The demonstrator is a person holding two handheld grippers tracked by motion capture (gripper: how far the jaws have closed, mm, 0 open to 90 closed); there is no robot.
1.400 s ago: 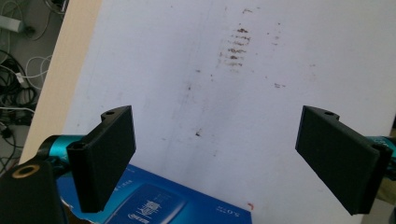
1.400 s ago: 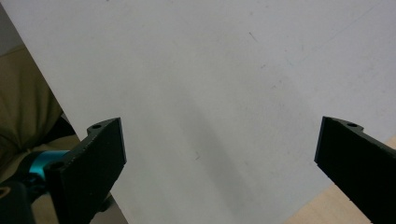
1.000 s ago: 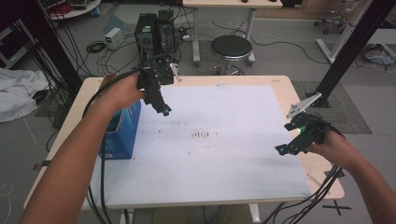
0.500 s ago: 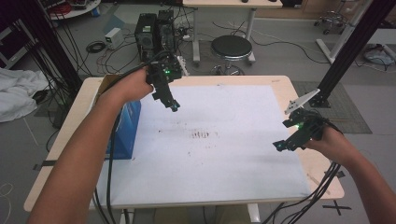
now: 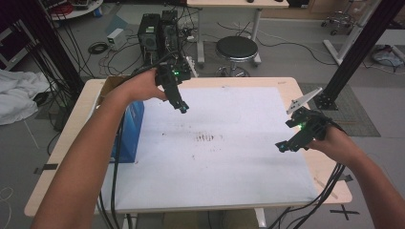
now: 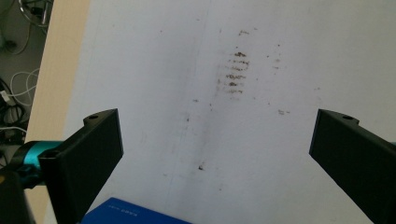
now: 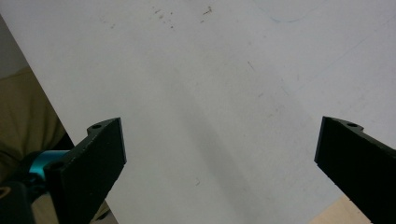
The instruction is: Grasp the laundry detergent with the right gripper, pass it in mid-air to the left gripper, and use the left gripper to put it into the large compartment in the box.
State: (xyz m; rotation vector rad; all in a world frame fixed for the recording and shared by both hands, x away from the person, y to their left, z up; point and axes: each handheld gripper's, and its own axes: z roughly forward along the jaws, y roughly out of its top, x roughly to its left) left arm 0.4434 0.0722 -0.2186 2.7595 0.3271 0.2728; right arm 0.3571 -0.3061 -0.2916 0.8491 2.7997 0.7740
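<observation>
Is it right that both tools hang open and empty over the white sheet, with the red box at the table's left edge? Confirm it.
Not quite: the box is blue, not red, as the high view shows. The left tool and the right tool do hang open and empty over the white sheet, and the box sits at the table's left edge.

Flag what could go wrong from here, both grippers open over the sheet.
1. The left gripper hangs beside the blue cardboard box at the table's left; a backward swing might knock it.
2. Black cables trail off the near table edge under the right gripper and may snag.
3. The brown smudges on the white paper sheet could smear if dragged across.
</observation>
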